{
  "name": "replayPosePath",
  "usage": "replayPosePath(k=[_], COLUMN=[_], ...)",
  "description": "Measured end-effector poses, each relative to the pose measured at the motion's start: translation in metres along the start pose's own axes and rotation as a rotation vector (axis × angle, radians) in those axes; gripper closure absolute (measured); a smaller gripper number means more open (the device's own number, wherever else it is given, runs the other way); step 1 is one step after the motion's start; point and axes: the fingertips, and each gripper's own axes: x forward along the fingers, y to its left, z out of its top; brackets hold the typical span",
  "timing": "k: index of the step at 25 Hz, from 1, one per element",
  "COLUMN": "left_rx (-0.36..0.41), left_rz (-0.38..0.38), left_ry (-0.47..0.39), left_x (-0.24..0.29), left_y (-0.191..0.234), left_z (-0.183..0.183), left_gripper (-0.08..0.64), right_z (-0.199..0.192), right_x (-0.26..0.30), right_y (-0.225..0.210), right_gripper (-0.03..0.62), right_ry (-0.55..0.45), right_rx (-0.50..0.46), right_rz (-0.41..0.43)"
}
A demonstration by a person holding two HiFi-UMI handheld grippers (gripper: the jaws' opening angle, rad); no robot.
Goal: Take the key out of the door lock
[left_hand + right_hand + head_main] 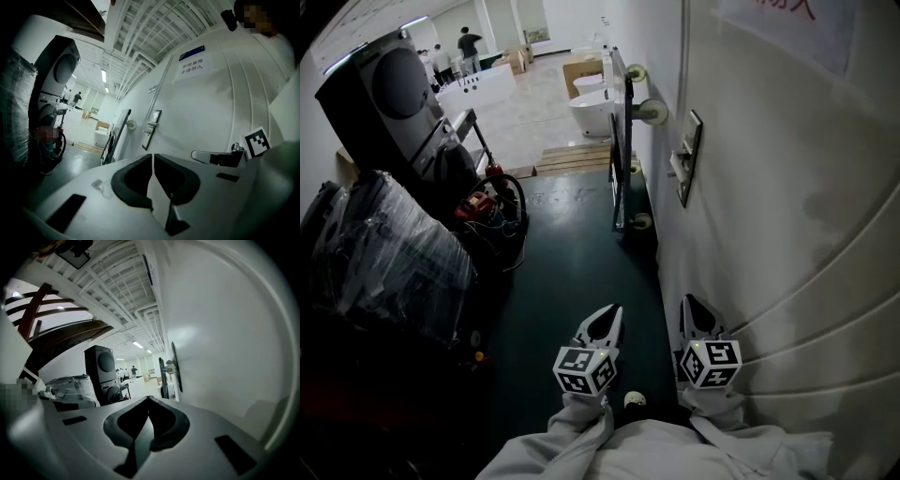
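– Door lock (688, 157): where does it sit in the head view, and does the key show?
– It's a dark, upright, rectangular plate on the white door (797, 216), with a pale lever jutting out. The key is too small to make out. The left gripper (602, 323) and right gripper (697, 314) hang low above the glossy dark green floor (572, 262), well apart from the lock.
– And the left gripper view?
– The 2 fingers (133, 180), white shells with matte black pads, are closed to a hairline slit with nothing between them. The plate stands far ahead, and its lever looks metallic.
– The right gripper view?
– The fingers meet tip to tip and are empty. The plate shows edge-on, thin and dark, on the smooth door with its raised curved mouldings.
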Motion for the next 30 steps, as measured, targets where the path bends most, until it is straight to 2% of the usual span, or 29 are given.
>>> replayPosePath(k=[17, 23, 30], left_rx=[-0.009, -0.001, 0.005], left_rz=[0.013, -0.021, -0.084], left_ry=[0.043, 0.053, 0.091], left_x=[0.016, 0.043, 0.087], left_y=[0.006, 0.009, 0.008], left_z=[-0.012, -0.01, -0.005], left_gripper=[0.535, 0.535, 0.535], right_z=[-0.014, -0.021, -0.014], right_x=[0.011, 0.021, 0.034], right_y=[-0.005, -0.017, -0.03], right_gripper=[0.541, 0.541, 0.541], right_ry=[0.023, 0.064, 0.056], right_rx=[0.038, 0.037, 0.041], right_rz=[0.008, 0.012, -0.019])
